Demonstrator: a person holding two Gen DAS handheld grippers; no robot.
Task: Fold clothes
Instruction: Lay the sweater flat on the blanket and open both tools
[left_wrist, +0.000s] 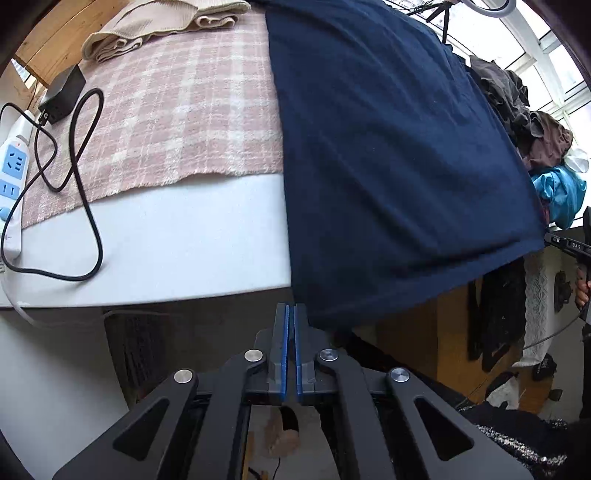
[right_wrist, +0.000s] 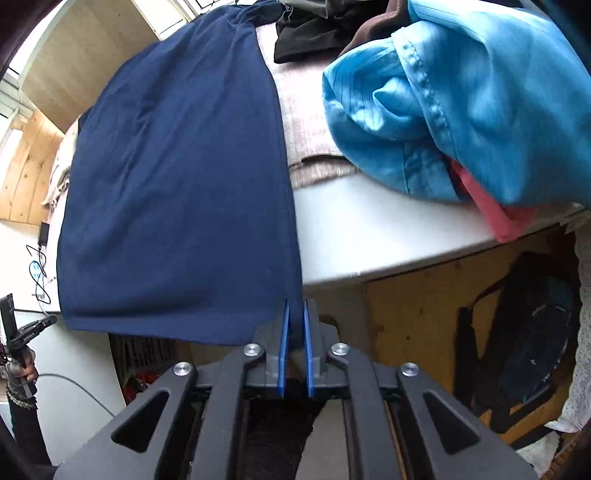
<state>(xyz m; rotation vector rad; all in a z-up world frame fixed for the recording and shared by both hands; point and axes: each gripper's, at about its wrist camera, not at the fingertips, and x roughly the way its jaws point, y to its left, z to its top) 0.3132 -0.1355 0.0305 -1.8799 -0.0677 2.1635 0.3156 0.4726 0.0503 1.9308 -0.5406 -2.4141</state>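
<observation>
My left claw (left_wrist: 290, 308) is pinched together, empty; my right claw (right_wrist: 294, 306) stands slightly apart around the navy garment's (right_wrist: 177, 192) hem, at the tabletop (right_wrist: 369, 229) edge.

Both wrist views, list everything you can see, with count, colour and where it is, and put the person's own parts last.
navy garment: one, dark blue, spread flat on the table, near hem hanging over the front edge
table: one, white top
plaid cloth: one, pink and white, on the table under the garment
cream knit: one, folded, far left corner
power strip: one, white with blue sockets, left edge
black adapter: one, with a black cable looping over the table
light blue garment: one, crumpled, on the right of the table
pink cloth: one, under the light blue garment
dark clothes pile: several, far right
left gripper: fingers shut, at the hem's left corner
right gripper: fingers narrowly apart, hem corner between them
</observation>
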